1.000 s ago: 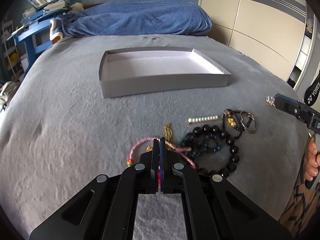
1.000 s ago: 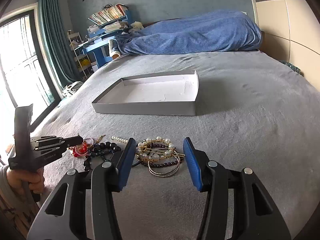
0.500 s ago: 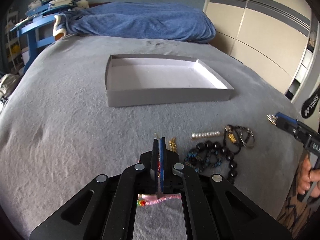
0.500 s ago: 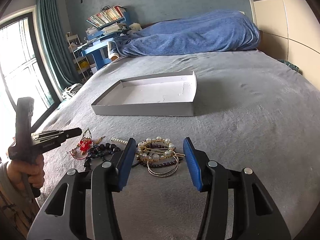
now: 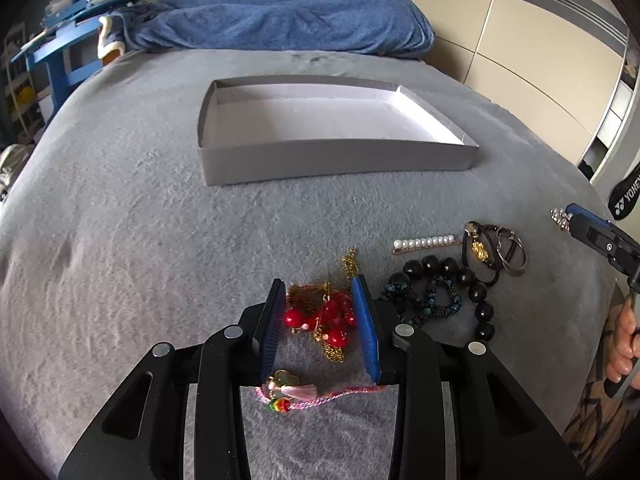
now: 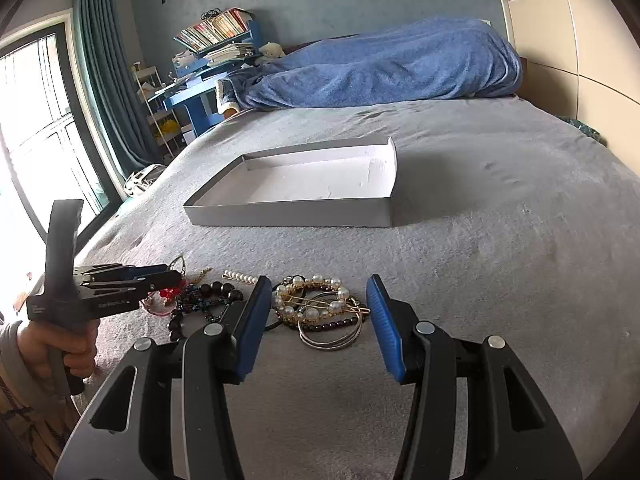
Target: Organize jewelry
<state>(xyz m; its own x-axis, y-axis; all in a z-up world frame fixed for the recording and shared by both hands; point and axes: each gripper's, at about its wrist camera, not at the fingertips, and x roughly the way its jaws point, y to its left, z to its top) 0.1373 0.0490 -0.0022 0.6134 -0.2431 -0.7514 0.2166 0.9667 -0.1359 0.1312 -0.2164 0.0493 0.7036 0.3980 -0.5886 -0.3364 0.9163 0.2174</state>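
With left gripper (image 5: 320,312) jaws just opened around, seemingly clear of, the limp red-bead gold-chain piece (image 5: 326,316), pinch beads; right gripper (image 6: 320,316) half-open, empty.

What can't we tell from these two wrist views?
- Left wrist view: the pink cord bracelet runs behind the left gripper; its full loop is hidden.
- Same view: the right gripper is cut by the frame edge; its jaws are unreadable.
- Right wrist view: the red bead piece is mostly hidden by the left gripper.
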